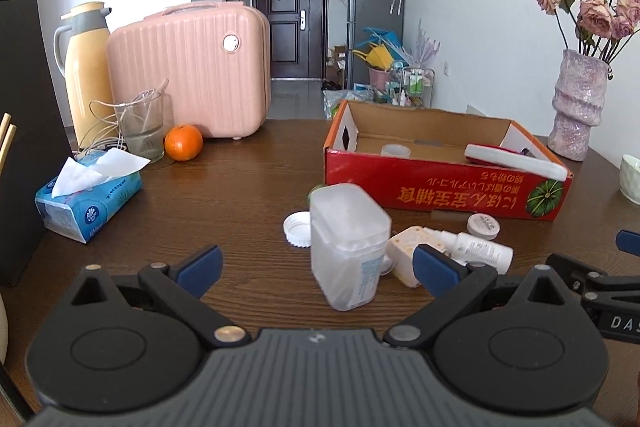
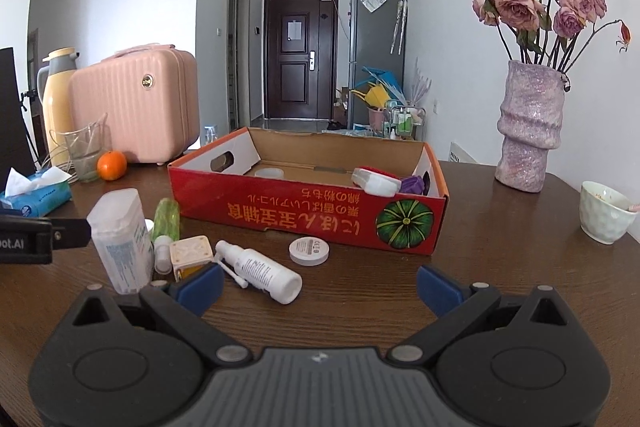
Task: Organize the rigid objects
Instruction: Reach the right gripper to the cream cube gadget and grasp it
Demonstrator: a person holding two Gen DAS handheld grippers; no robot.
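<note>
Left gripper: jaws spread wide, grasping nothing; a translucent plastic container stands upright on the table between the blue pads, touching neither.
Right gripper: jaws spread wide, empty, hovering over bare wood just short of the spray bottle.
Spray bottle: white, lying on its side beside the container, nozzle toward a small beige cube.
Round white lid: flat on the table, just before the box's front wall.
Screw cap: white, lying open side up, left of the container.
Green item: behind the container; kind unclear.
Cardboard box: red outside, open top, near the table's middle; holds a clear round tub, a white-and-red case and something purple.
Table: dark wood.
Left side: tissue pack, orange, glass with cables, pink case, yellow flask.
Right side: vase of dried roses, pale cup.
</note>
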